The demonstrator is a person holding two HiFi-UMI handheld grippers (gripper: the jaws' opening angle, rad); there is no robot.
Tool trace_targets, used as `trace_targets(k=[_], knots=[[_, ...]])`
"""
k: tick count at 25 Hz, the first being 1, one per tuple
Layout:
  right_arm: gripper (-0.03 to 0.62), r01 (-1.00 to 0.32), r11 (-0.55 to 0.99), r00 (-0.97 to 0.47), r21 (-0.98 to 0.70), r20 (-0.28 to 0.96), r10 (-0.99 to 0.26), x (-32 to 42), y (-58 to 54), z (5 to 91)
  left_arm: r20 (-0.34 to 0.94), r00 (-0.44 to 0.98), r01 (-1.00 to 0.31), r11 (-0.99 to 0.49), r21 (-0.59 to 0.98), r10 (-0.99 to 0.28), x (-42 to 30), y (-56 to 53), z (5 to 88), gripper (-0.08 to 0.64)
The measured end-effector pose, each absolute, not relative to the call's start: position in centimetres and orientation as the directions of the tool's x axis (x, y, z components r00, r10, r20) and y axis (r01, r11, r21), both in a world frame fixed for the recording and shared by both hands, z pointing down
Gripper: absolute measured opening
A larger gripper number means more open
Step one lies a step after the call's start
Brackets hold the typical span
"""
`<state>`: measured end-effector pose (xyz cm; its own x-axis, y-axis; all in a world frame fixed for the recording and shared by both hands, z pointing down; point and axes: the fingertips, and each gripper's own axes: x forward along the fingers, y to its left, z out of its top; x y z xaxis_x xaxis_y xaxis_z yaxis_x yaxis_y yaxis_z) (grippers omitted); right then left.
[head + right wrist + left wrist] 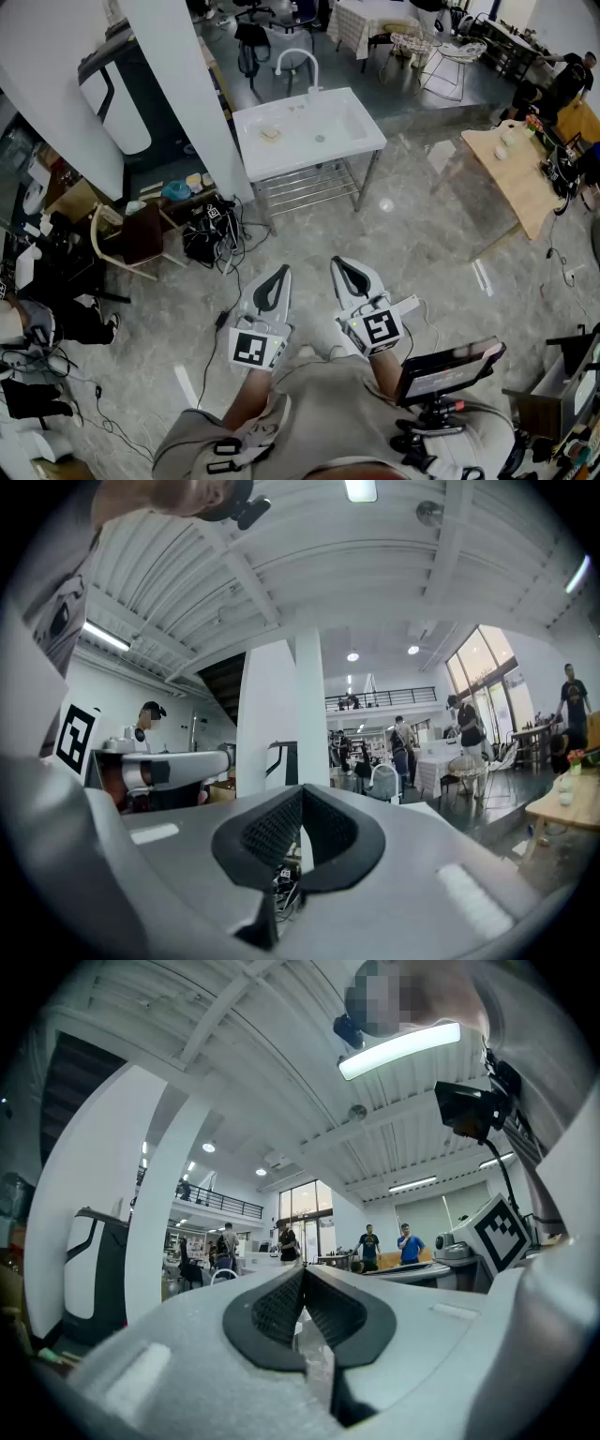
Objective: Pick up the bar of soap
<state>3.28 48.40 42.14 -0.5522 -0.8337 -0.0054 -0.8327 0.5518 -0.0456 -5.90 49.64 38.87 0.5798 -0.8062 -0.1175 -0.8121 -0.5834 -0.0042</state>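
Head view: left tongs point(278, 274) and right tongs point(339, 265) are held side by side close in front of the person's body, over bare floor point(422, 234). Both are fully closed and empty: in the left gripper view the ribbed pads point(281, 1305) meet at the tip with nothing between them, and the right gripper view shows the same for its pads point(277, 829). The likely bar of soap point(271, 134) is a small tan piece lying on the left part of the white table point(309, 155), below the faucet point(298, 64) and well apart from both tongs. It is too small here to confirm its shape. Step in hand, as I judge it: approach, nothing reached yet. Notes for doing it well: walk up until the table top sits under the head view. Choose one pair of tongs and open it before descent, not at contact. Come in from above with the pads across the bar's narrower sides. Soap is likely to be slick, so close slowly and squarely; a skewed pinch could squirt it toward the basin. Keep clear of the faucet.
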Motion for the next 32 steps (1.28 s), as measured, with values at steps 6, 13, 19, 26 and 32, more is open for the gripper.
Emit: trace_targets(k=[6,13,19,26,32], knots=[[-0.005,-0.814,0.580,-0.581,-0.025,0.038,-0.813,2.6,51.1,41.8,-0.090,0.543,-0.835,-0.549,0.046,-0.835,-7.1,52.2,40.1,-0.009],[-0.005,-0.819,0.573,-0.573,-0.013,-0.002,-0.819,6.1,52.2,41.3,-0.104,0.541,-0.836,-0.547,0.039,-0.834,-4.1,53.2,39.6,-0.009],[-0.005,-0.810,0.586,-0.586,-0.023,-0.010,-0.810,9.6,52.2,41.0,-0.103,0.557,-0.828,-0.561,0.008,-0.824,0.0,53.6,38.9,-0.009],[-0.005,-0.789,0.613,-0.612,-0.039,-0.023,-0.790,10.8,52.1,42.4,-0.081,0.499,-0.863,-0.503,0.048,-0.863,0.8,54.3,40.7,-0.009],[-0.005,-0.773,0.632,-0.632,-0.058,-0.012,-0.775,10.7,51.8,42.5,-0.083,0.481,-0.874,-0.485,0.027,-0.873,0.9,53.7,40.5,-0.009]])
